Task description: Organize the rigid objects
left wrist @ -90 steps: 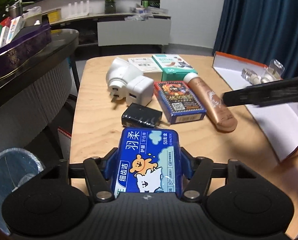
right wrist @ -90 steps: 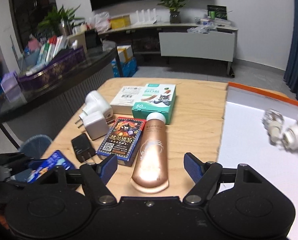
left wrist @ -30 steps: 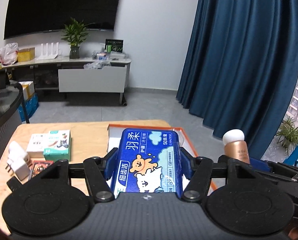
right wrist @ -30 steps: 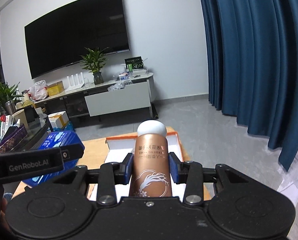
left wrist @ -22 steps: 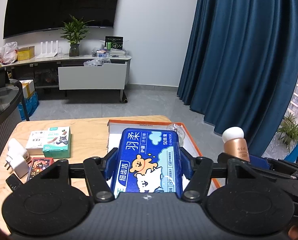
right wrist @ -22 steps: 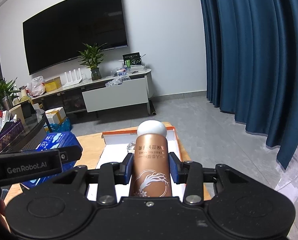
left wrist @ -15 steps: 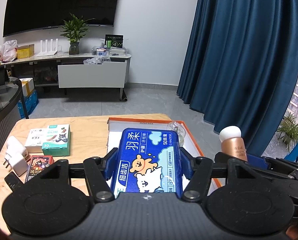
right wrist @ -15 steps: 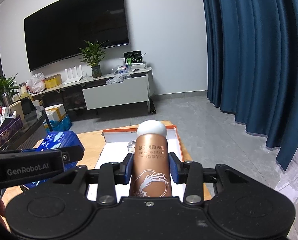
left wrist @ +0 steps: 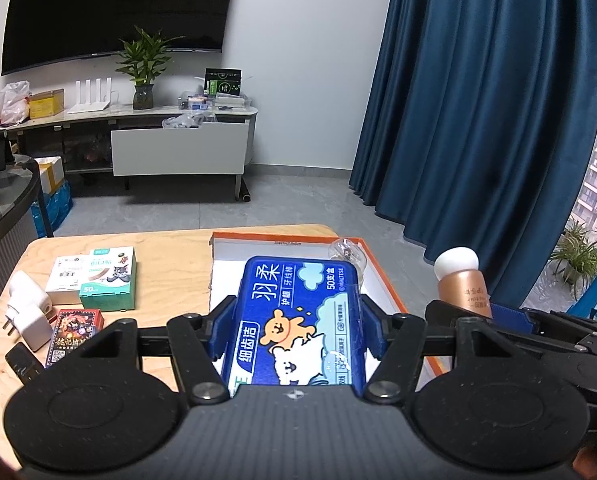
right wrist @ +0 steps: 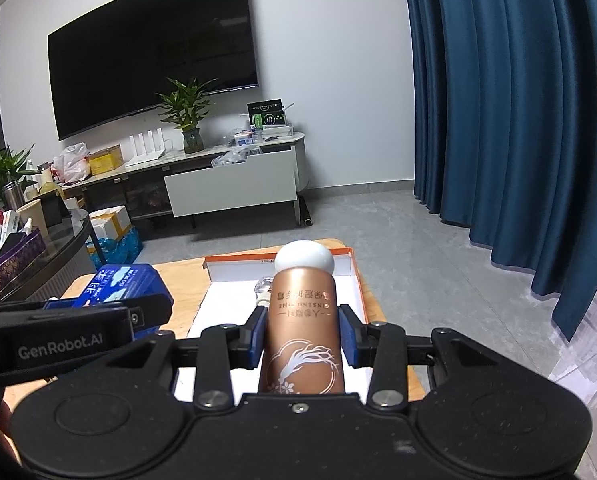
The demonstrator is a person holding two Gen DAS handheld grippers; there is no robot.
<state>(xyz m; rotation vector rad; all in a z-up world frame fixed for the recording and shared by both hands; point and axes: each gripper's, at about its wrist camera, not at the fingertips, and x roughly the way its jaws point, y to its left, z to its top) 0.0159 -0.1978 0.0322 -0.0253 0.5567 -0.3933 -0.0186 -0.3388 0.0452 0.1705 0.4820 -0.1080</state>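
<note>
My left gripper [left wrist: 296, 330] is shut on a blue floss-pick box [left wrist: 298, 312] with a cartoon bear, held above the white tray with the orange rim [left wrist: 382, 280]. My right gripper [right wrist: 302, 334] is shut on a copper bottle with a white cap [right wrist: 303, 320], also above the tray [right wrist: 356, 280]. In the left wrist view the bottle [left wrist: 460, 280] and right gripper stand at the right. In the right wrist view the blue box [right wrist: 118, 280] and the left gripper's arm are at the left. A clear glass item [left wrist: 346, 250] lies at the tray's far end.
On the wooden table [left wrist: 170, 256] left of the tray lie a green box [left wrist: 108, 276], a white box [left wrist: 64, 278], white plug adapters [left wrist: 26, 312], a card box [left wrist: 72, 334] and a black charger [left wrist: 22, 366]. Blue curtains [left wrist: 498, 120] hang at the right.
Both views have tilted slightly downward, so the table and tray sit a little higher in the picture. Both grips are unchanged.
</note>
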